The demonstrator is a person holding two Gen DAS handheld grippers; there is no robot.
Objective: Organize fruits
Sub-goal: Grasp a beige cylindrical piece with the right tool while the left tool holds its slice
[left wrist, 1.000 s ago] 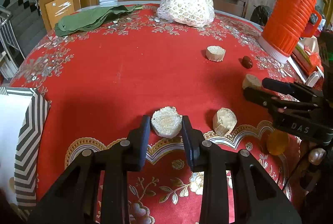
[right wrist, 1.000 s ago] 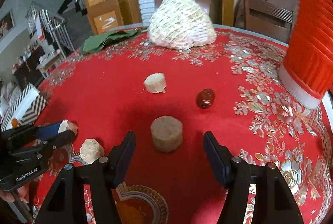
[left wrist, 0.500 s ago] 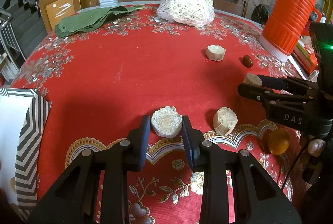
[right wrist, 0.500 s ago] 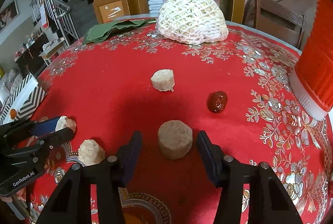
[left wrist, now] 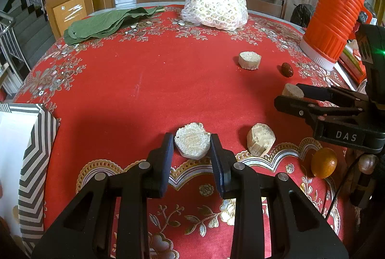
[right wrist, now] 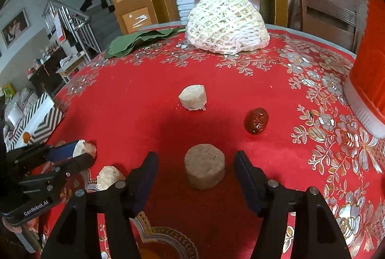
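My left gripper (left wrist: pixel 191 147) is shut on a pale round fruit slice (left wrist: pixel 192 143) low over the red tablecloth (left wrist: pixel 144 80); the right wrist view shows that slice (right wrist: pixel 83 149) at its tips. My right gripper (right wrist: pixel 196 164) straddles a pale cylindrical piece (right wrist: pixel 204 168) standing on the cloth. Its jaws are opening, with a gap on both sides of the piece. A rough chunk (left wrist: pixel 261 142) lies just right of my left gripper. Another pale piece (right wrist: pixel 193 100) and a dark red date (right wrist: pixel 257 120) lie farther back.
A black-and-white zigzag box (left wrist: pixel 31 158) stands at the left edge. An orange thermos (left wrist: pixel 336 11) stands at the right, a white foam-netted mound (left wrist: pixel 215 8) and green leaves (left wrist: pixel 105 23) at the back. A small orange fruit (left wrist: pixel 323 162) lies under the right gripper's body.
The right gripper's jaws narrowed around the cylindrical piece, then widened again, without lifting it. The left gripper and its slice stayed put.
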